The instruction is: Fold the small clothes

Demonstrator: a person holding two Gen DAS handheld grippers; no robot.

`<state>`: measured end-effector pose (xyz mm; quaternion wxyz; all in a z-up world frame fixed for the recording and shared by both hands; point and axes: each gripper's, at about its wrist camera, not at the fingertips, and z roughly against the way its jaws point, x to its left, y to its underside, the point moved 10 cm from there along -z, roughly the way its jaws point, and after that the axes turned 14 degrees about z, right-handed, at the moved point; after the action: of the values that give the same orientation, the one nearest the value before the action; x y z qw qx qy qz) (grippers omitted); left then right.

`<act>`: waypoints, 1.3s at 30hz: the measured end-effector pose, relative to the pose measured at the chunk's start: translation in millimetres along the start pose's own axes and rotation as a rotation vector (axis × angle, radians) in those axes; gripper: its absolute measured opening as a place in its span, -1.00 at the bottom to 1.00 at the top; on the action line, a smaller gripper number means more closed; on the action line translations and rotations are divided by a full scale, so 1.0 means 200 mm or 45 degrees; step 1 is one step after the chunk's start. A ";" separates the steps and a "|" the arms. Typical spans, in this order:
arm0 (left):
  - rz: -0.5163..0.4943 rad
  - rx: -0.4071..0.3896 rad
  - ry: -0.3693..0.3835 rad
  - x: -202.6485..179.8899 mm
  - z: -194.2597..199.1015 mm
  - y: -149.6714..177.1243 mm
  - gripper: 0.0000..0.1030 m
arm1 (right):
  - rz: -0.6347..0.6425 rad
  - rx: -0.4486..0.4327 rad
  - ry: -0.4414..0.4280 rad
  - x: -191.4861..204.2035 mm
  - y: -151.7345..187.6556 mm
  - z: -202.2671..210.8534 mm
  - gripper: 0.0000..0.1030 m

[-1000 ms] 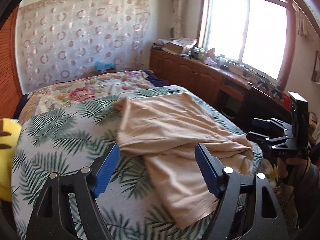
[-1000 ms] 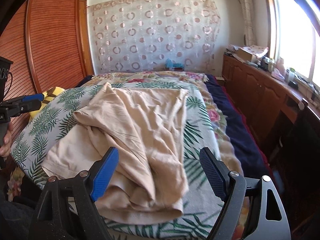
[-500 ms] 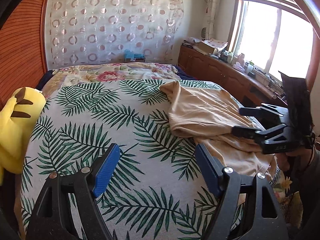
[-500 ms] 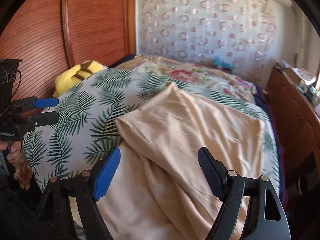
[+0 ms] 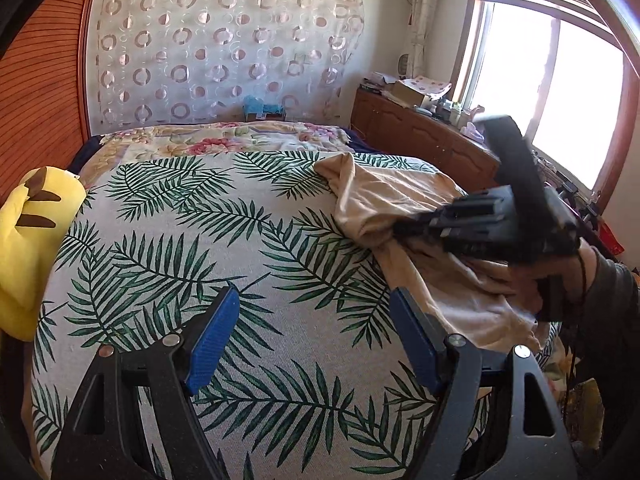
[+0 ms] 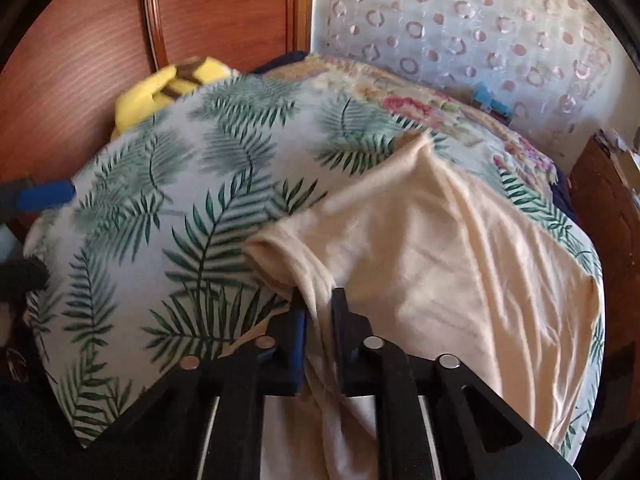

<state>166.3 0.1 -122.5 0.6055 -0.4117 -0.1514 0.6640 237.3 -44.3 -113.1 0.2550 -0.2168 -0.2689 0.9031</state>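
A beige garment [image 6: 460,248] lies crumpled on the right side of the bed; it also shows in the left wrist view [image 5: 384,196]. My right gripper [image 6: 319,308] is shut on a fold of the garment's near edge; in the left wrist view it shows as a black tool [image 5: 404,228] over the cloth. My left gripper [image 5: 312,336] is open and empty over the palm-leaf bedspread [image 5: 200,240], left of the garment and apart from it.
A yellow plush toy [image 5: 28,236] lies at the bed's left edge by the wooden wardrobe [image 6: 120,40]. A wooden cabinet [image 5: 420,136] with clutter stands under the window at right. A floral blanket [image 5: 224,140] covers the far end of the bed.
My right gripper came down onto the garment's near edge and shut on a fold. My left gripper swung left, off the garment, and stayed open.
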 end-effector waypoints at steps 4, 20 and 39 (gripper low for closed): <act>-0.010 0.014 0.014 -0.03 -0.02 0.02 0.52 | -0.133 -0.151 0.027 -0.19 -0.04 0.16 -0.83; -0.052 0.053 0.027 -0.11 -0.06 0.09 0.52 | -0.601 0.048 0.546 -1.19 0.33 0.07 -0.75; -0.056 0.073 0.033 -0.15 -0.12 0.15 0.52 | -0.619 0.116 0.342 -1.21 0.43 -0.07 -0.28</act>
<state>161.4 -40.8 -146.5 0.6335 -0.3993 -0.1334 0.6492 403.6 -241.6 -112.9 0.5072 -0.2521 -0.2358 0.7897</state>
